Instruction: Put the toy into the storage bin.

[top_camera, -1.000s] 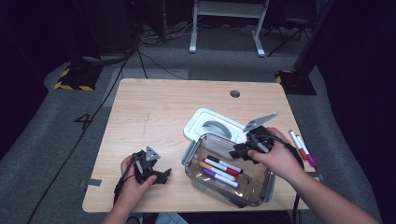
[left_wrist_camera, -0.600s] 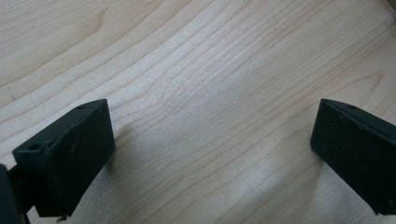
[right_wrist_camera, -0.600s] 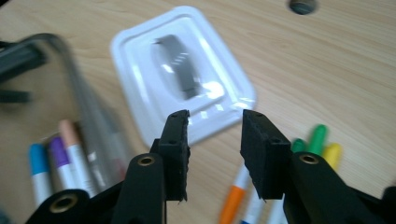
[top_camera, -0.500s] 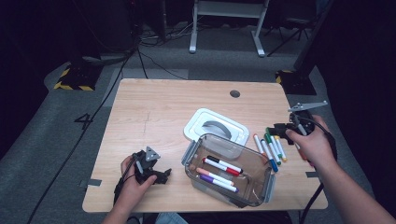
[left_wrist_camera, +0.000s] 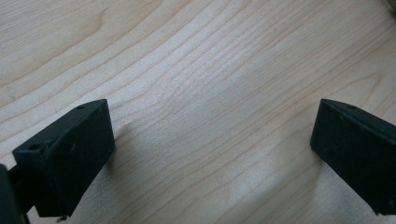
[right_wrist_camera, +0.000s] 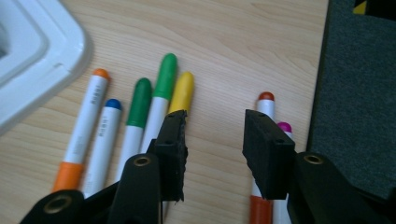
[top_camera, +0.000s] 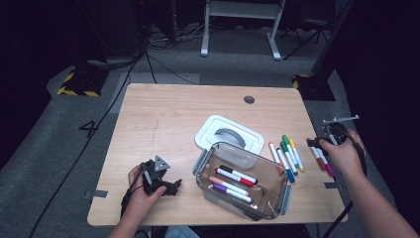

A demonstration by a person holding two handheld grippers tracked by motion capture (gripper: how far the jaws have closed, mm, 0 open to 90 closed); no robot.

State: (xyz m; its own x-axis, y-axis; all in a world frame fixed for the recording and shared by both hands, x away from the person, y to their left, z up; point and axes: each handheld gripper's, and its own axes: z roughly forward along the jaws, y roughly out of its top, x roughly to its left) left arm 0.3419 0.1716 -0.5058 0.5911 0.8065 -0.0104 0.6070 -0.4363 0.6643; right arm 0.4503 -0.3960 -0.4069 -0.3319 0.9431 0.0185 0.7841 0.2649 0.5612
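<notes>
Markers (top_camera: 286, 156) lie loose on the table (top_camera: 163, 114) between the white lid (top_camera: 229, 134) and the right gripper (right_wrist_camera: 212, 135), whose empty jaws gape above them. Three more sit inside the clear container (top_camera: 242, 181). Left gripper (top_camera: 171, 186) rests open, well apart.

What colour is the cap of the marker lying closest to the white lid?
Orange; the marker beside the white lid shows best in the right gripper view.

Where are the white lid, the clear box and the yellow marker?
white lid (top_camera: 229, 134), high view, on its grey handle.
clear box (top_camera: 202, 162), high view, on its left end clip.
yellow marker (right_wrist_camera: 182, 93), right gripper view, on its yellow cap.
</notes>
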